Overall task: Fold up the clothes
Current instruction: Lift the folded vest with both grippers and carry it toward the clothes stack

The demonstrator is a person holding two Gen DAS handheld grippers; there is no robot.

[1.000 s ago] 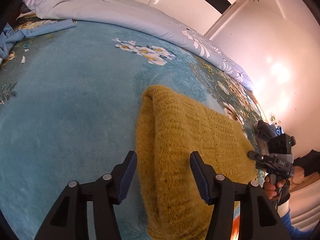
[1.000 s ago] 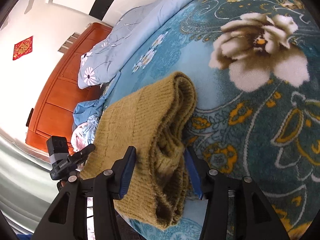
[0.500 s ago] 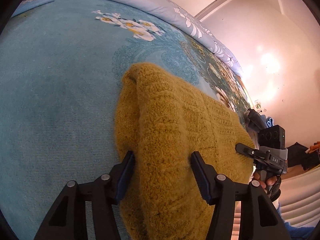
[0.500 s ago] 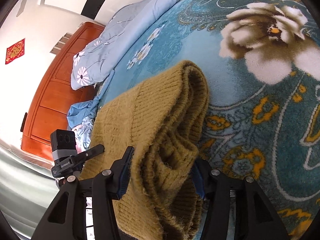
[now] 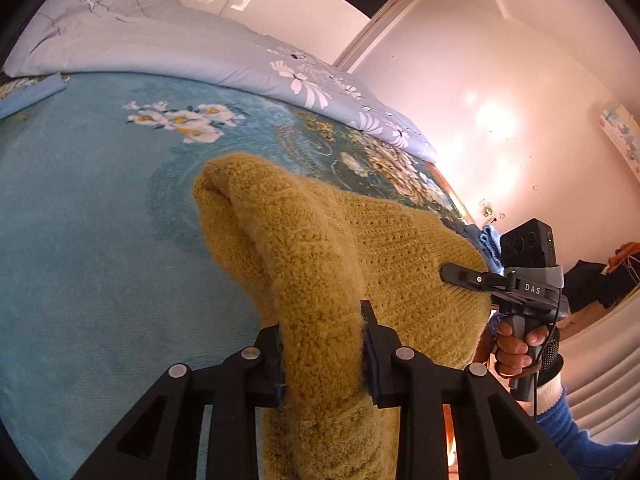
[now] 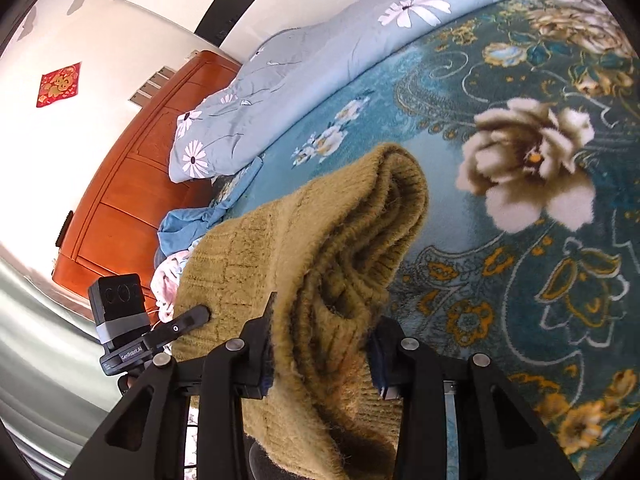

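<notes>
A folded mustard-yellow knit sweater (image 5: 320, 256) lies on the teal floral blanket (image 5: 88, 240) near the bed's front edge. My left gripper (image 5: 322, 344) is shut on the sweater's near left edge, which bunches up between the pads. My right gripper (image 6: 320, 340) is shut on the sweater (image 6: 320, 240) at its near right edge, the layered folds pinched between its fingers. Each gripper shows in the other's view: the right one (image 5: 472, 276) and the left one (image 6: 176, 326) touch opposite ends of the sweater.
A pale blue flowered duvet (image 5: 168, 44) is heaped along the far side of the bed. Blue and pink clothes (image 6: 180, 240) lie beside an orange wooden headboard (image 6: 132, 184). A white wall (image 5: 500, 100) stands beyond the bed's right edge.
Both grippers moved forward onto the sweater's near edge and closed on it. The gripped edge has risen and bunched between the fingers.
</notes>
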